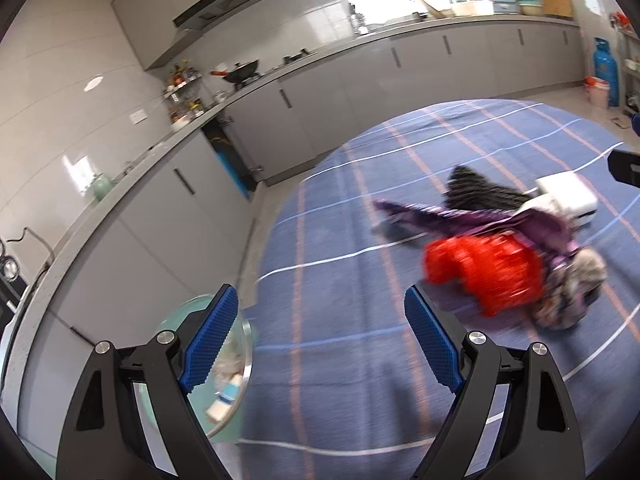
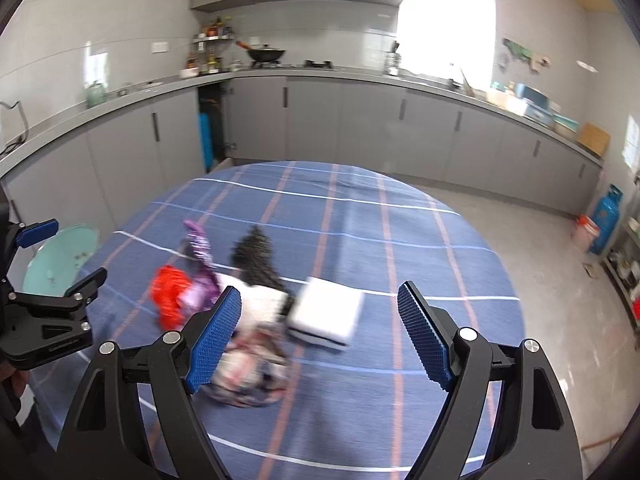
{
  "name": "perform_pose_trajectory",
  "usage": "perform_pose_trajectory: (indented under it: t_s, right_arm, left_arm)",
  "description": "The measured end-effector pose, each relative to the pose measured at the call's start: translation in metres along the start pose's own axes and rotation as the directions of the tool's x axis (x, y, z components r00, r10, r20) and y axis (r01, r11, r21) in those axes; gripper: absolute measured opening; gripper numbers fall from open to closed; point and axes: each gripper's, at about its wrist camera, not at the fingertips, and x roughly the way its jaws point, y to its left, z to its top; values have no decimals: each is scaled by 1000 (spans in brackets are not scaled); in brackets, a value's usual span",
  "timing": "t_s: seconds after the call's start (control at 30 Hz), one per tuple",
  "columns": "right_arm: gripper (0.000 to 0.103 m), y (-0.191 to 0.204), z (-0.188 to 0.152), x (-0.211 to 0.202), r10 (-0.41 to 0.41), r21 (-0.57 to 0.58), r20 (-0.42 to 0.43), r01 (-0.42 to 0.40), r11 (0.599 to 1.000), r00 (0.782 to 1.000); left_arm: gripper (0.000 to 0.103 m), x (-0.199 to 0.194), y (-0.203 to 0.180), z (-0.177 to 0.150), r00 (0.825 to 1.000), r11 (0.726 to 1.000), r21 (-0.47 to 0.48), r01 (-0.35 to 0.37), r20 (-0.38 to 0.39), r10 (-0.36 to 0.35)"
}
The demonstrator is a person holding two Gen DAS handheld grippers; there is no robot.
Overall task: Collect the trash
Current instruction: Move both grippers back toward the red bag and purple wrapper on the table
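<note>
A blurred pile of trash lies on the round table with the blue plaid cloth point(image 2: 400, 248): a red wrapper point(image 1: 484, 272) point(image 2: 170, 292), a purple wrapper point(image 1: 460, 216) point(image 2: 198, 246), a black piece point(image 1: 476, 190) point(image 2: 256, 256), a white box point(image 1: 568, 196) point(image 2: 326, 312) and crumpled patterned wrapping point(image 2: 248, 372). My left gripper point(image 1: 320, 344) is open and empty, left of the pile. It also shows at the left edge of the right wrist view point(image 2: 60, 252). My right gripper point(image 2: 318, 340) is open and empty, just in front of the pile.
A pale green bin point(image 1: 224, 360) point(image 2: 60, 260) with some trash inside stands beside the table's left edge. Grey kitchen cabinets and a counter point(image 2: 320, 76) run behind. A blue gas cylinder point(image 2: 606, 220) stands on the floor at the right.
</note>
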Motion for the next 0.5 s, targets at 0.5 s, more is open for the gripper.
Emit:
perform_pose_trajectory:
  t_s: [0.5]
  right_arm:
    - [80, -42, -34, 19, -70, 56, -58, 74, 996, 996]
  left_arm:
    - [82, 16, -76, 18, 986, 983, 78, 165, -24, -164]
